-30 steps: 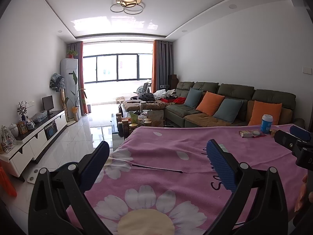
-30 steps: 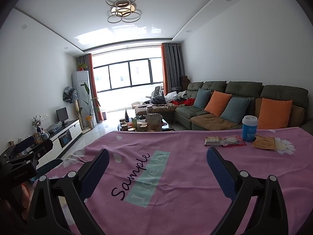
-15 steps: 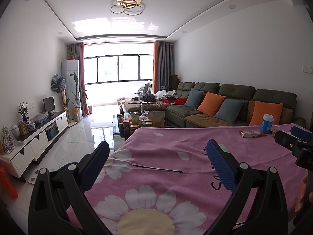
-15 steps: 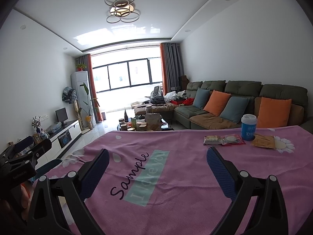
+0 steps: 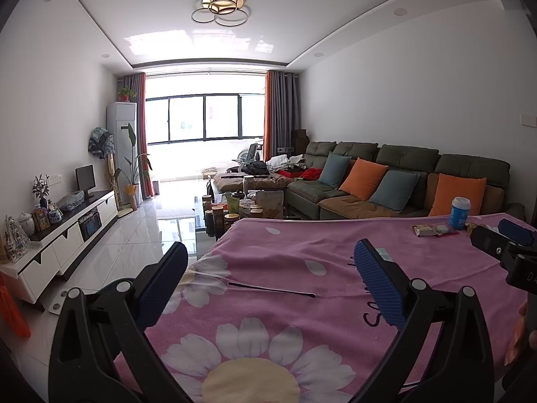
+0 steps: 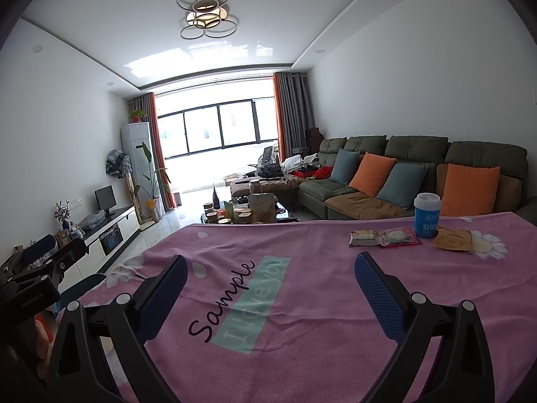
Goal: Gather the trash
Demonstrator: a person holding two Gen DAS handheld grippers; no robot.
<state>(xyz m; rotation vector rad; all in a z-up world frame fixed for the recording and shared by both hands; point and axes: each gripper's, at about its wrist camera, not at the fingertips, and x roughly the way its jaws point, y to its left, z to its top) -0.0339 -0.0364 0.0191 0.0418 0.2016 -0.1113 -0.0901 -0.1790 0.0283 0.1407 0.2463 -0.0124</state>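
Note:
On a table under a pink flowered cloth (image 6: pixel 302 302) lie snack wrappers: a pale one (image 6: pixel 365 237), a red-edged one (image 6: pixel 401 237) and a brown one (image 6: pixel 451 239), beside a blue paper cup with a white lid (image 6: pixel 426 215), all at the far right. The cup (image 5: pixel 459 212) and wrappers (image 5: pixel 433 229) also show in the left wrist view. My right gripper (image 6: pixel 270 280) is open and empty above the cloth, well short of the wrappers. My left gripper (image 5: pixel 268 270) is open and empty over the table's left end. A thin black stick (image 5: pixel 272 289) lies on the cloth ahead of it.
A green sofa (image 6: pixel 402 174) with orange and blue cushions runs along the right wall. A low coffee table (image 6: pixel 245 211) crowded with jars stands beyond the table. A white TV cabinet (image 5: pixel 63 235) lines the left wall. The tiled floor (image 5: pixel 134 235) lies between.
Both views have shifted slightly, so the cup and wrappers sit a little lower and nearer in the right wrist view. Both grippers stay open and empty.

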